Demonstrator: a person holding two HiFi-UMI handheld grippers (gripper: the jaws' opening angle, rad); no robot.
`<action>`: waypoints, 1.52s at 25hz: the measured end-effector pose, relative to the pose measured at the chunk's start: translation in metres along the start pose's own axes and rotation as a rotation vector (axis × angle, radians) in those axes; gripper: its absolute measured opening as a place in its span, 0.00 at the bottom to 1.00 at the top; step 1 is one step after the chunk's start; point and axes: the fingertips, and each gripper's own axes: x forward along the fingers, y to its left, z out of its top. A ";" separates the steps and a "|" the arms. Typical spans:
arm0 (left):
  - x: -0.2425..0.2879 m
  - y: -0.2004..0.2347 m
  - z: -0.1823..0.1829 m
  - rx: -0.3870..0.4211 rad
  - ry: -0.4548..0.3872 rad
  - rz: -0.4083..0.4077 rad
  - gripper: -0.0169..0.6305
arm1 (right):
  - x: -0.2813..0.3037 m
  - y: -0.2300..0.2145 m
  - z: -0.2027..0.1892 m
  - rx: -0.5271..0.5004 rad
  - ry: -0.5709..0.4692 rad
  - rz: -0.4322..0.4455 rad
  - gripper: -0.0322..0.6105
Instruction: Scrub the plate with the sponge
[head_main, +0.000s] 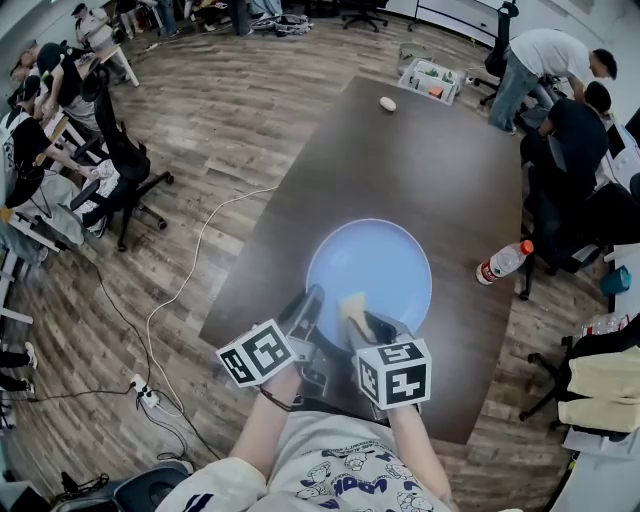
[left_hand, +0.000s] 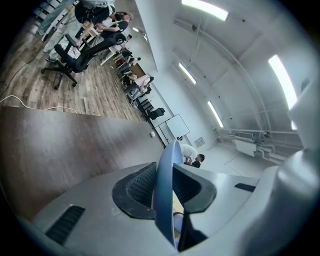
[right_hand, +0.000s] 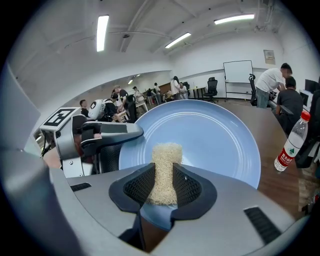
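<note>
Plate (head_main: 372, 262) sits near my edge of the dark table (head_main: 430, 160), with wide bare tabletop beyond it. My left tongs (head_main: 312, 300) are clamped on its near-left rim. My right tongs (head_main: 362, 318) pinch the sponge (head_main: 352, 306) over its near part. Well off to the right a bottle (head_main: 503, 262) lies by the table's edge, its red label too small to read.

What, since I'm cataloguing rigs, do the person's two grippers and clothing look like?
Both the left gripper and the right gripper have smooth light-grey bodies with black ribbed pads. Each carries a white cube with black square markers. The person wears a pale shirt with a cartoon print and a dark cord at the left wrist.
</note>
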 end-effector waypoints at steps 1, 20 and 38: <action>0.000 0.000 -0.001 -0.002 0.002 -0.002 0.15 | 0.000 0.001 0.001 0.000 -0.002 0.002 0.23; 0.003 -0.007 -0.019 -0.014 0.039 -0.017 0.15 | -0.006 -0.013 0.023 0.037 -0.072 -0.012 0.23; 0.003 -0.008 -0.021 -0.009 0.057 -0.023 0.15 | -0.029 -0.059 0.049 0.087 -0.196 -0.146 0.23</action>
